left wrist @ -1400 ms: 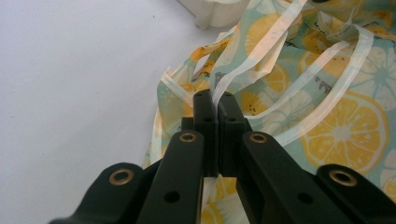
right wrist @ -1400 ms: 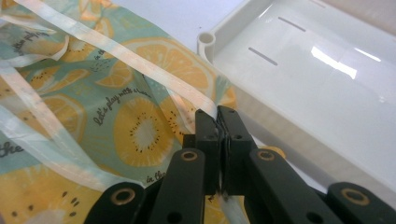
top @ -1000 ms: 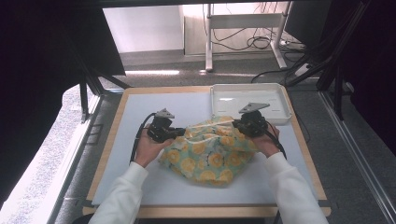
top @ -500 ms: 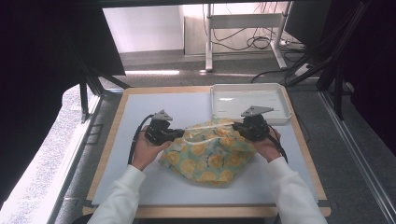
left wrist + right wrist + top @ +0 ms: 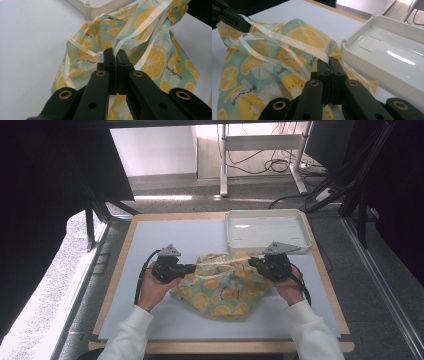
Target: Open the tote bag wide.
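Lemon-printed cloth of a drawstring bag [image 5: 222,287] lies crumpled on the white mat [image 5: 165,237] between both hands, just in front of the white tray [image 5: 302,227]. At its left side the left gripper [image 5: 192,268] has its jaws clamped together on the pale drawstring ribbon [image 5: 140,30]. At the right side the right gripper [image 5: 251,263] pinches the same ribbon, which runs taut between the two tools above the bag
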### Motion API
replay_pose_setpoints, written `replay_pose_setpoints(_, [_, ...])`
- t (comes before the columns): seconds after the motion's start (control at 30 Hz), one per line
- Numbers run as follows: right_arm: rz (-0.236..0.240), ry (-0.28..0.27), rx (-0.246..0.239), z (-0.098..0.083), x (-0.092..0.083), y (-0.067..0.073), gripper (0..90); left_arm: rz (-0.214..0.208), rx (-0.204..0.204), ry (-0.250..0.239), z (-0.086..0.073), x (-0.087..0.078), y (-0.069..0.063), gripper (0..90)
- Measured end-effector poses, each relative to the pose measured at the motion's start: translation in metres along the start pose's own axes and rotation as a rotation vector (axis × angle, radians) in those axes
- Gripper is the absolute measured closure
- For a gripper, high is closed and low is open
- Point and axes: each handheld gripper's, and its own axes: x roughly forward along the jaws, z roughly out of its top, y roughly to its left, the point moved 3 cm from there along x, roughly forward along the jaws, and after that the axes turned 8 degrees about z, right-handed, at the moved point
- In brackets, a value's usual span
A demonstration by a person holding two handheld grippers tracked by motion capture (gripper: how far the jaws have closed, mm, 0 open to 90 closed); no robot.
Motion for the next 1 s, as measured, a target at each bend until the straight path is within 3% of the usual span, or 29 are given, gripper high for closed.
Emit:
replay_pose_setpoints(0.3, [0.015,-0.014,0.025,-0.007,-0.007,0.005,88.1,-0.010,0.010,-0.005,-0.007,-0.002,-0.011,89.6])
replay_pose_setpoints(0.4, [0.018,-0.026,0.029,-0.010,-0.015,0.008,88.1,-0.023,-0.007,-0.028,-0.009,-0.006,-0.014,89.6])
replay_pose_setpoints(0.63, [0.030,-0.030,0.041,-0.018,-0.021,0.014,88.1,-0.035,-0.008,-0.032,-0.016,-0.009,-0.021,89.6])
replay_pose_setpoints(1.0, [0.027,-0.032,0.031,-0.022,-0.027,0.022,88.1,-0.040,0.005,-0.048,-0.019,-0.015,-0.026,89.6])
